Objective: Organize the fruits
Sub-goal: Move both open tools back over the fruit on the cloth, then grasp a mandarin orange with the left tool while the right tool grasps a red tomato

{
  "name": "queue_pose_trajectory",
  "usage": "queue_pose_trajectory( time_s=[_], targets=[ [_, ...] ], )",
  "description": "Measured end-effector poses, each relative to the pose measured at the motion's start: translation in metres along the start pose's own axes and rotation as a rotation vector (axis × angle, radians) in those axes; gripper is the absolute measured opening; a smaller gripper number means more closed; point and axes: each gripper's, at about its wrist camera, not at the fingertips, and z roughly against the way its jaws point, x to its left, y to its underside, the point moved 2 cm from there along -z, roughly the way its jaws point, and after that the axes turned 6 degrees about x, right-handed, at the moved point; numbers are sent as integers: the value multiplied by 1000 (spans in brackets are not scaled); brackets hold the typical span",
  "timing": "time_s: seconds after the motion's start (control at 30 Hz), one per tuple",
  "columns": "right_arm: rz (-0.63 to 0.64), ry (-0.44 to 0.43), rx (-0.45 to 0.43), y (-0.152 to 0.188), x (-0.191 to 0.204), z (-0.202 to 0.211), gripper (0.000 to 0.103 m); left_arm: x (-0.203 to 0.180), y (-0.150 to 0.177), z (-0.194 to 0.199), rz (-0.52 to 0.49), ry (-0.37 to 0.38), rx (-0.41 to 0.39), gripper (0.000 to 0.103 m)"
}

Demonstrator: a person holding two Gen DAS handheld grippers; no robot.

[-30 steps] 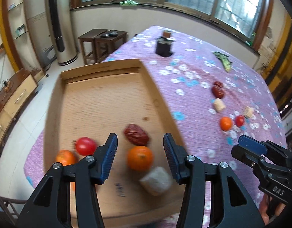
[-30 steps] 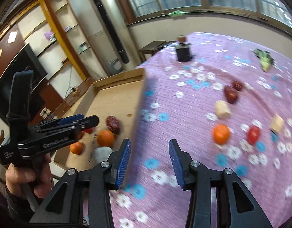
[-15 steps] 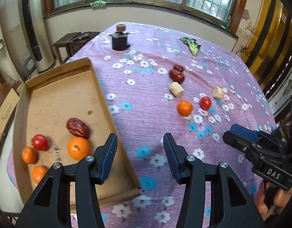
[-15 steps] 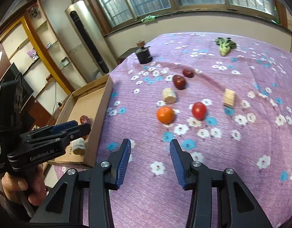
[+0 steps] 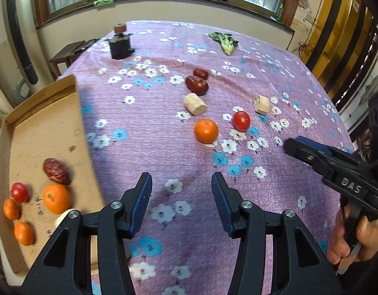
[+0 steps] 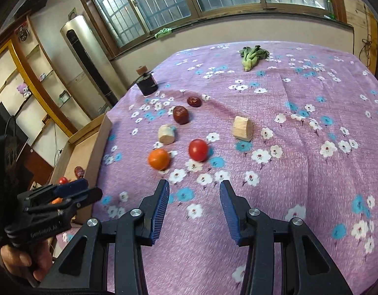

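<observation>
Cardboard tray (image 5: 48,127) on the left already has oranges, a tomato and a date in it. Left tool (image 5: 181,198) is spread, empty, over the bench (image 5: 164,147). Orange (image 5: 206,130) and tomato (image 5: 241,121) sit beyond it. Right tool (image 6: 194,207) also spread, empty.

oranges (image 5: 206,130): 4 | tomatoes (image 5: 241,121): 2 | red dates (image 5: 196,85): 3 | wooden cylinders (image 5: 195,104): 2 | cardboard tray (image 5: 42,98): 1
</observation>
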Motion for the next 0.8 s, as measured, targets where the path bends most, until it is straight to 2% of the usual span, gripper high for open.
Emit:
queue_pose_trajectory(
  time_s=[0.27, 0.47, 0.5, 0.6, 0.8],
  targets=[
    [83, 24, 66, -27, 12, -57, 42, -6, -11, -28, 2, 12, 31, 49],
    [130, 116, 67, -42, 14, -87, 42, -7, -26, -52, 14, 32, 55, 49],
    [126, 116, 71, -42, 11, -90, 33, -8, -29, -56, 13, 34, 60, 49],
    [105, 91, 66, -41, 3, -85, 31, -13, -36, -66, 12, 48, 66, 49],
    [28, 29, -6, -24, -10, -42, 30, -25, -53, -82, 1, 50, 30, 48]
  ],
)
